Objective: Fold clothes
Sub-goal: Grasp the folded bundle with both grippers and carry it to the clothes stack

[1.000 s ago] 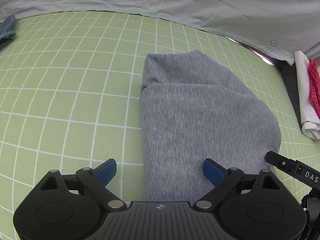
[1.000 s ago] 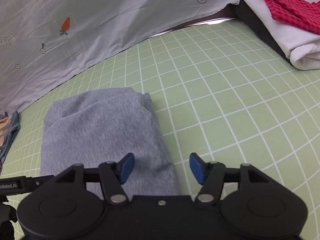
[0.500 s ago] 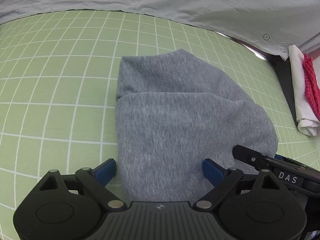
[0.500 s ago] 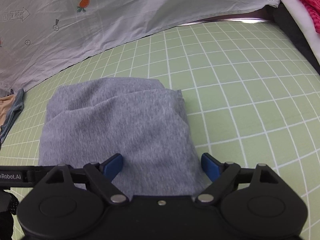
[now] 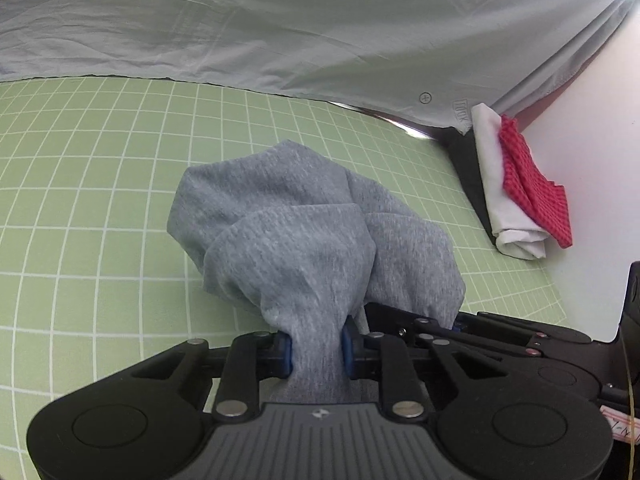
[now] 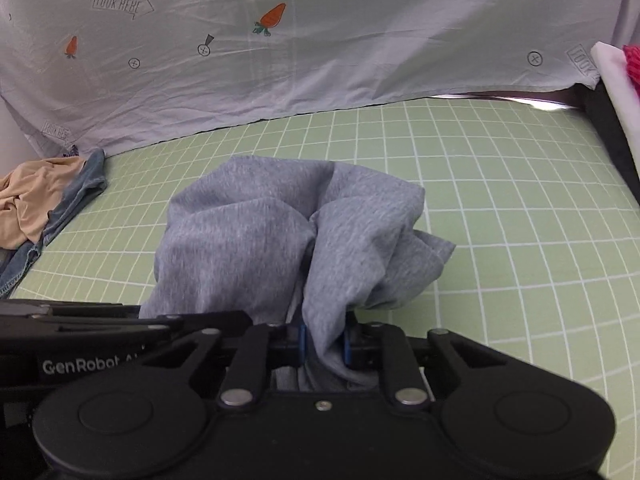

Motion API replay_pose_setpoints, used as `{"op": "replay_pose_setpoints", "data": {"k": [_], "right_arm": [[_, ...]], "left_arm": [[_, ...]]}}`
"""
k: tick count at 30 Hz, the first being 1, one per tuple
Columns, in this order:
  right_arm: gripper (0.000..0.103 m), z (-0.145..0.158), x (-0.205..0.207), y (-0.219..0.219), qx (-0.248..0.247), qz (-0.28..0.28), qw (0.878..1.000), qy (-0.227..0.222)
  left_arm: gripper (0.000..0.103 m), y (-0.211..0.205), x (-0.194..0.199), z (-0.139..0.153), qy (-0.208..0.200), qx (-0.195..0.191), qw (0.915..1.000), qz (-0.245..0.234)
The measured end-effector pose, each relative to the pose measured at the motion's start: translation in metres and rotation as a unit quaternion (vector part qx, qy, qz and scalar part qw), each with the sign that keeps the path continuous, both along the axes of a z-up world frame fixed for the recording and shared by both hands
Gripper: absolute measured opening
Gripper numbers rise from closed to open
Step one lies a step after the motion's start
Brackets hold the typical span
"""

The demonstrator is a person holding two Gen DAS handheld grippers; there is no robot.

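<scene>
Grey garment (image 5: 316,236): near edge pinched by both tongs, left (image 5: 316,346) and right (image 6: 324,344), side by side (right-hand pile (image 5: 516,184) is closer to right); bulk hangs forward onto mat (image 5: 100,184).

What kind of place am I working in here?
Likely a staged data-collection folding station, not a home: a green grid mat, a printed backdrop sheet with carrots and target marks, and a pile of folded clothes beside it.
</scene>
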State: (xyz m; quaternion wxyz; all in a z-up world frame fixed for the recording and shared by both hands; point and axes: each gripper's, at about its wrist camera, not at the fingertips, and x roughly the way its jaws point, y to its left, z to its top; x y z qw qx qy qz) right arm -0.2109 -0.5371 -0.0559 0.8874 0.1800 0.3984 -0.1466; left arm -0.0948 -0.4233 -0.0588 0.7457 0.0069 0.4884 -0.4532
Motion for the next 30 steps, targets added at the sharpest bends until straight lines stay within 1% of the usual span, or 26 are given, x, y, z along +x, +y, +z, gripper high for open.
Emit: {"op": "replay_pose_setpoints", "data": {"k": [4,8,12,16,18,20,23,25,27,30], "right_arm": [[0.017,0.008,-0.031,0.016,-0.007,-0.031,0.999,0.007],[0.017,0.011,-0.061,0.027,-0.025,-0.058,0.997,0.035],[0.017,0.012,-0.099,0.020,-0.028,-0.105,0.993,0.045],[0.017,0.012,-0.136,-0.003,-0.020,-0.137,0.990,0.039],[0.017,0.009,-0.150,-0.020,-0.017,-0.137,0.990,0.029],[0.017,0.002,-0.160,-0.040,-0.014,-0.126,0.992,0.018],[0.016,-0.009,-0.180,-0.086,-0.004,-0.096,0.995,0.003],[0.016,-0.011,-0.195,-0.125,0.008,-0.086,0.996,-0.009],[0.016,-0.008,-0.210,-0.161,-0.007,-0.084,0.996,-0.018],[0.016,0.005,-0.234,-0.213,-0.026,-0.111,0.993,-0.026]], "left_arm": [[0.024,0.016,-0.024,0.001,0.012,-0.011,0.9996,-0.023],[0.024,0.019,-0.049,-0.006,0.037,-0.018,0.9978,-0.052],[0.024,0.002,-0.080,-0.010,0.049,-0.022,0.9946,-0.089],[0.024,-0.025,-0.117,-0.008,0.033,-0.019,0.9929,-0.113],[0.024,-0.042,-0.132,-0.010,0.022,-0.014,0.9938,-0.108],[0.024,-0.063,-0.147,-0.013,0.011,-0.008,0.9954,-0.095],[0.024,-0.107,-0.174,-0.015,0.000,-0.001,0.9976,-0.069],[0.024,-0.139,-0.196,-0.015,-0.005,-0.008,0.9979,-0.063],[0.024,-0.177,-0.214,-0.014,0.000,-0.014,0.9980,-0.062],[0.024,-0.236,-0.233,0.002,0.011,-0.017,0.9971,-0.073]]}}
